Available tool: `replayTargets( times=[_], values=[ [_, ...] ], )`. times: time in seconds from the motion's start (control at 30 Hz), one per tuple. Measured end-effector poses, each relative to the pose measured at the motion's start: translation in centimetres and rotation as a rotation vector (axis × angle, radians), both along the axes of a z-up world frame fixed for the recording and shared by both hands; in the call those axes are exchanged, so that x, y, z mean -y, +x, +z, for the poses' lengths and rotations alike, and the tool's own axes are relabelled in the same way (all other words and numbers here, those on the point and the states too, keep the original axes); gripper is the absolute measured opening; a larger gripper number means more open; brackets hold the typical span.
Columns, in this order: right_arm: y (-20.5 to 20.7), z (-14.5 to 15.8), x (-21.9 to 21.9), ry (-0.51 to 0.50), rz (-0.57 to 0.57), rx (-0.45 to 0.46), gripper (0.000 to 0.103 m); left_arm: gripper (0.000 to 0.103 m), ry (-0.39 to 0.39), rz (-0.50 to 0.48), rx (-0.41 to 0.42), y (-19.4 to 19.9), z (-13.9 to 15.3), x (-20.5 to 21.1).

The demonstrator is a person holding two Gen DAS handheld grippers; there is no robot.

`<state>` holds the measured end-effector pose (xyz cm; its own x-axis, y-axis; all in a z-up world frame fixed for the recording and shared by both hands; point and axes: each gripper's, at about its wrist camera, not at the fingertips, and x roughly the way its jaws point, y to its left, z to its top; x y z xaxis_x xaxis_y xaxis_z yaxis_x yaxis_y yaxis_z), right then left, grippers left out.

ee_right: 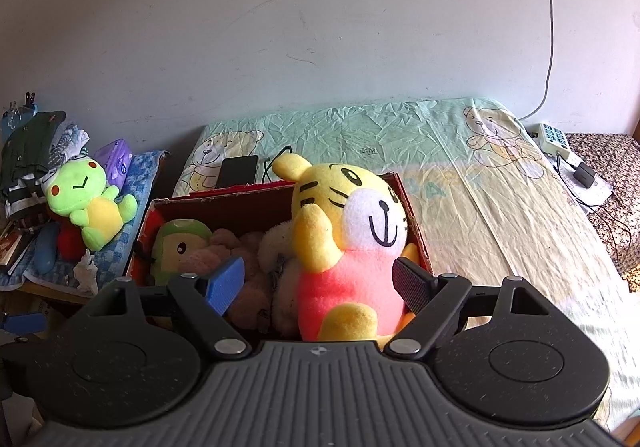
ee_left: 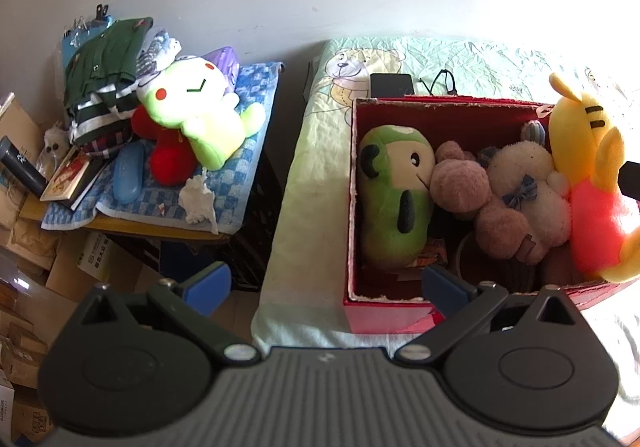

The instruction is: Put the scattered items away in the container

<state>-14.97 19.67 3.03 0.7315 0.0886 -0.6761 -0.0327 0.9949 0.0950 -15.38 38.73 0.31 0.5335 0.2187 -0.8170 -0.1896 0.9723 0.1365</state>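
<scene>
both grippers same build: ribbed grey body, two black round housings, black linkage arms on silver screws. left gripper [ee_left: 326,287] has blue pads [ee_left: 210,285]. right gripper [ee_right: 320,281] shows one blue pad, one black ribbed pad [ee_right: 412,289].

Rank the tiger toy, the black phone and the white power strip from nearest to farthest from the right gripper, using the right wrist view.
1. Tiger toy: between the open jaws, in the red box.
2. Black phone: behind the box, on the bed, left.
3. White power strip: far right, by the wall.
</scene>
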Motion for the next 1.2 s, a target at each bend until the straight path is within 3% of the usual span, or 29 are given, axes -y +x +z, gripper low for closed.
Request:
replayTargets(
  times=[0.3,0.63,0.83,1.2],
  values=[
    [1.0,-0.8,0.5,0.008,-0.014,-0.020,0.084,0.102,-0.009,0.003,0.003,1.5,-0.1,-0.1],
    [3.2,-2.5,-0.4,-0.049,-0.034,-0.047,0.084,0.102,-0.010,-0.011,0.067,3.3,-1.7,-0.7],
    [4.6,-2.6,-0.5,-0.023,-0.043,-0.047,0.083,0.102,-0.084,-0.013,0.045,4.9,-2.0,-1.1],
    [5.0,-2.5,0.2,0.007,-0.069,-0.054,0.083,0.102,-0.055,-0.031,0.039,5.3,-1.7,-0.1]
  ],
)
